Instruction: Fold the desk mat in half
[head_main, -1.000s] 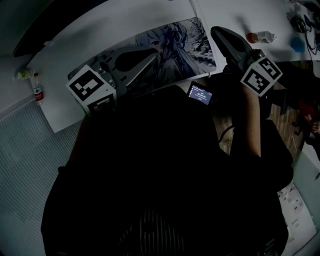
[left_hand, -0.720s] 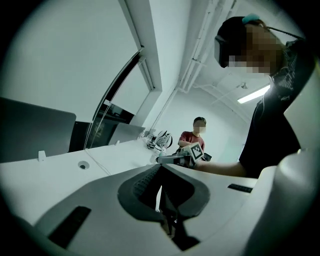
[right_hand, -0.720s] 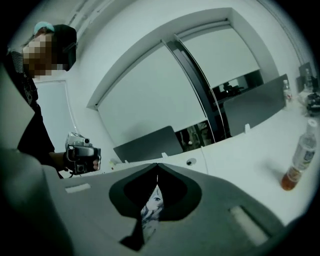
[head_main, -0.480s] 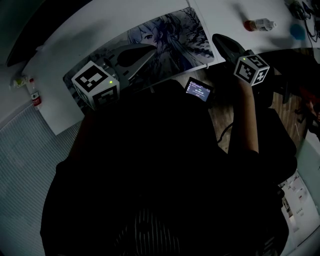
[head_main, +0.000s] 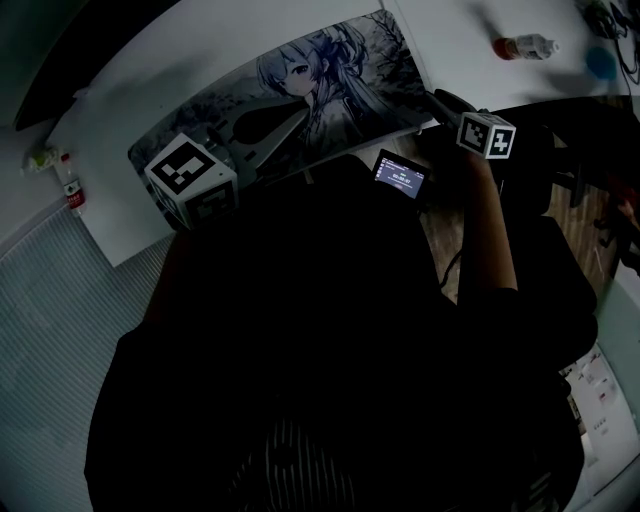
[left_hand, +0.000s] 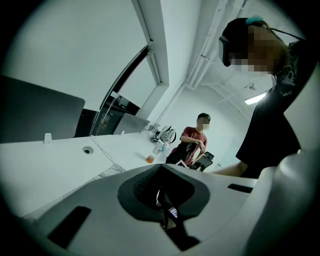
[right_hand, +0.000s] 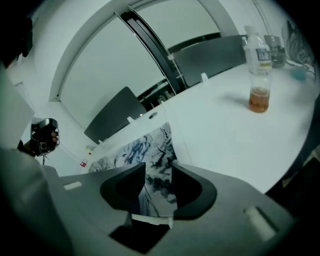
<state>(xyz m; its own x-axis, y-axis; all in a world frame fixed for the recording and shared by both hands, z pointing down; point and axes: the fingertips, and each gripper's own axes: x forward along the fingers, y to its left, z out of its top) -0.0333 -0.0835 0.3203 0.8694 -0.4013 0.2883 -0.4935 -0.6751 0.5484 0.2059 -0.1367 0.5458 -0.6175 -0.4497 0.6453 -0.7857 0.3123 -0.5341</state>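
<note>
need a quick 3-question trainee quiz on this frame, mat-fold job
1. True or false: the desk mat is already folded in half.
2. What is between the jaws of the right gripper? A) a cup B) the mat's edge C) nothing
3. Fill in: the bottle stands on the ____ desk, off the mat.

Key
1. False: it lies flat and open.
2. B: the jaws have just been opening and stand apart, with the mat's edge between them.
3. white
</note>
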